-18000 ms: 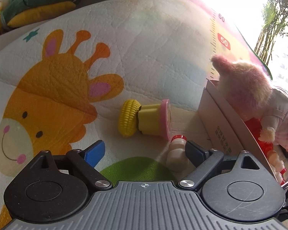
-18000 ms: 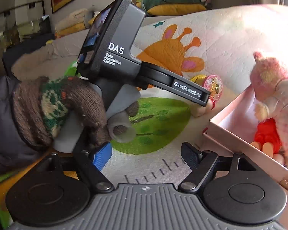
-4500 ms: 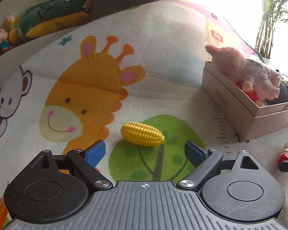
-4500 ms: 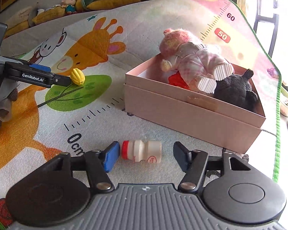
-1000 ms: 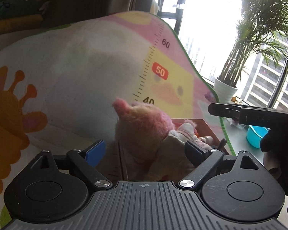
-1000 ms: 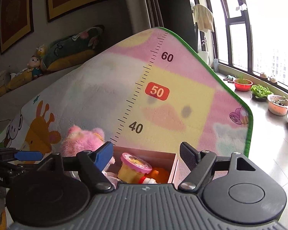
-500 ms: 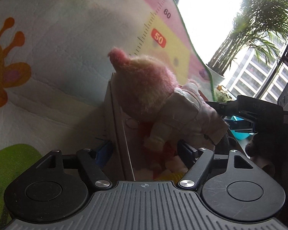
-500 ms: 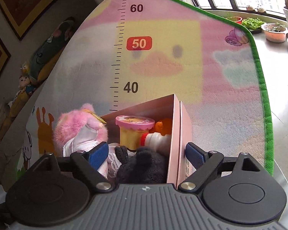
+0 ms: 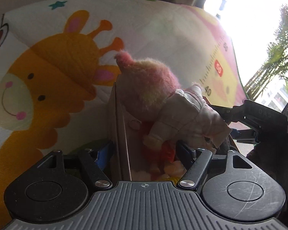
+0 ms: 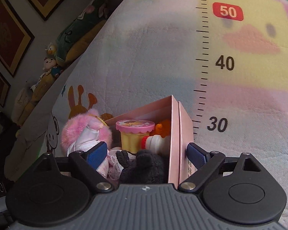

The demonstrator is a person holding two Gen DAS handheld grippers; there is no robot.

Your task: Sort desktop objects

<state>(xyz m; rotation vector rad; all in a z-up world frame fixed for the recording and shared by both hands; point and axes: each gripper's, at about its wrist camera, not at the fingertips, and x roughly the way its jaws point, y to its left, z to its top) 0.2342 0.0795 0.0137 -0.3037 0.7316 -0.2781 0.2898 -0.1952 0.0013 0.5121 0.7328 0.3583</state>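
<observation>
- Left gripper: fingers apart, one outside and one inside the wall of the pink box; not clamped.
- Right gripper: fingers apart, straddling the opposite box wall in the same way; holds nothing.
- Each gripper is about equally near its own wall, and the box lies between them.
- Contents, near to far, right wrist view: one black knitted toy, one small white bottle, one pink plush doll, one pink-lidded yellow cup, one orange toy.
- Play mat beyond the box shows no loose objects.

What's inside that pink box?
The pink box holds a pink plush doll, a yellow cup with a pink lid, a small white bottle, something orange and a black plush. Whatever lies beneath them is covered.
</observation>
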